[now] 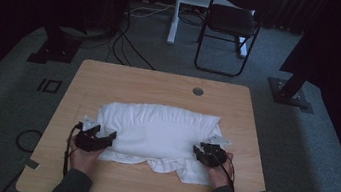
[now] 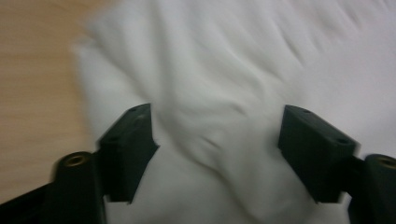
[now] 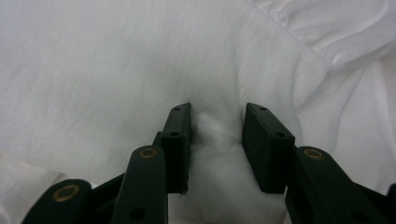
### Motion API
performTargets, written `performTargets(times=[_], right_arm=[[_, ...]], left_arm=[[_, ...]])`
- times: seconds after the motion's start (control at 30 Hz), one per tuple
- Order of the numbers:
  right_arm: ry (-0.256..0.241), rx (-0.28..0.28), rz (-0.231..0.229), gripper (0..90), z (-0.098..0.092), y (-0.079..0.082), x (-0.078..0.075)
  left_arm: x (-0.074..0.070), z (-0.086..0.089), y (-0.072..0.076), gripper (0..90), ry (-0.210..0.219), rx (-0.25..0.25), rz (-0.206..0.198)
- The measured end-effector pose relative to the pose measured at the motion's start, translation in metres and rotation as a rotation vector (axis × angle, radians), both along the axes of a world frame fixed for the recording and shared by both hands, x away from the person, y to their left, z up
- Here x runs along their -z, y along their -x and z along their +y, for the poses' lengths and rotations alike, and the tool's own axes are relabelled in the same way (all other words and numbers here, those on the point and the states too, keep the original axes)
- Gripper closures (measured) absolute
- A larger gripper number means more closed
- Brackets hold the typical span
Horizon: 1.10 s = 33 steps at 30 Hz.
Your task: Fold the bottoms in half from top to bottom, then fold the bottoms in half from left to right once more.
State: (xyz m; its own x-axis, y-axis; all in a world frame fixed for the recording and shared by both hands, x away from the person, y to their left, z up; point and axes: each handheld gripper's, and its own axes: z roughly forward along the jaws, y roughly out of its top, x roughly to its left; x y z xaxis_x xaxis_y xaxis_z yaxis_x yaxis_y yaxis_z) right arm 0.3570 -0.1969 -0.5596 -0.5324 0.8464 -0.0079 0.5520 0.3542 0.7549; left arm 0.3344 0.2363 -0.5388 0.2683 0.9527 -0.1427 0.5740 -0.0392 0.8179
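Bunching soft, wrinkled white cloth (image 1: 156, 132) between claws.

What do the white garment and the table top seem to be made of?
White garment: soft woven or knit cloth, likely cotton, matte; it wrinkles and bunches between the right tool's jaws. Table: light wood-grain top, probably laminate over board, smooth with low sheen; fine straight grain lines show in the left gripper view.

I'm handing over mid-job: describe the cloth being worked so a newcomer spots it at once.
On the light wooden table, look at the middle. The white garment lies crumpled there, between the left gripper and the right gripper. It is the only soft white thing on the wood.
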Motion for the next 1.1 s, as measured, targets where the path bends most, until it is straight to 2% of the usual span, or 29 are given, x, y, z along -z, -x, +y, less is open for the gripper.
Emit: performTargets(times=[0.03, 0.07, 0.13, 0.2, 0.23, 0.4, 0.5, 0.63, 0.77, 0.93, 1.1], right_arm=[[-0.008, 0.002, -0.003, 61.7, 0.0, -0.001, 0.001], [-0.014, 0.004, -0.003, 61.8, -0.001, -0.001, 0.001], [-0.016, 0.003, -0.003, 61.7, -0.001, -0.001, 0.001], [-0.021, 0.001, -0.002, 61.7, -0.002, -0.001, 0.001], [-0.023, 0.002, -0.003, 61.7, -0.002, -0.001, 0.001], [-0.025, 0.007, -0.006, 61.6, -0.002, 0.0, 0.002], [-0.027, 0.009, -0.007, 61.6, -0.001, 0.0, 0.002], [-0.028, 0.009, -0.009, 61.5, -0.002, 0.0, 0.002], [-0.036, 0.007, -0.008, 61.5, -0.003, 0.0, 0.002], [-0.04, 0.006, -0.011, 61.2, -0.003, 0.0, 0.003], [-0.042, 0.008, -0.011, 60.7, -0.003, 0.001, 0.003]], left_arm=[[0.0, 0.005, -0.003, 23.5, 0.012, -0.026, 0.001], [0.002, 0.008, -0.009, 20.9, 0.024, -0.033, 0.03], [0.009, 0.012, -0.018, 17.7, 0.023, -0.043, 0.095], [0.015, 0.013, -0.022, 17.7, 0.015, -0.058, 0.13], [0.016, 0.013, -0.023, 17.6, 0.01, -0.069, 0.134], [0.018, 0.014, -0.024, 17.7, -0.033, -0.091, 0.127], [0.018, 0.013, -0.024, 17.5, -0.07, -0.11, 0.121], [0.019, 0.008, -0.023, 15.7, -0.142, -0.115, 0.124], [0.02, 0.006, -0.023, 14.1, -0.181, -0.136, 0.133], [0.021, 0.007, -0.023, 9.6, -0.188, -0.16, 0.143], [0.021, 0.007, -0.023, 9.1, -0.188, -0.161, 0.14]])
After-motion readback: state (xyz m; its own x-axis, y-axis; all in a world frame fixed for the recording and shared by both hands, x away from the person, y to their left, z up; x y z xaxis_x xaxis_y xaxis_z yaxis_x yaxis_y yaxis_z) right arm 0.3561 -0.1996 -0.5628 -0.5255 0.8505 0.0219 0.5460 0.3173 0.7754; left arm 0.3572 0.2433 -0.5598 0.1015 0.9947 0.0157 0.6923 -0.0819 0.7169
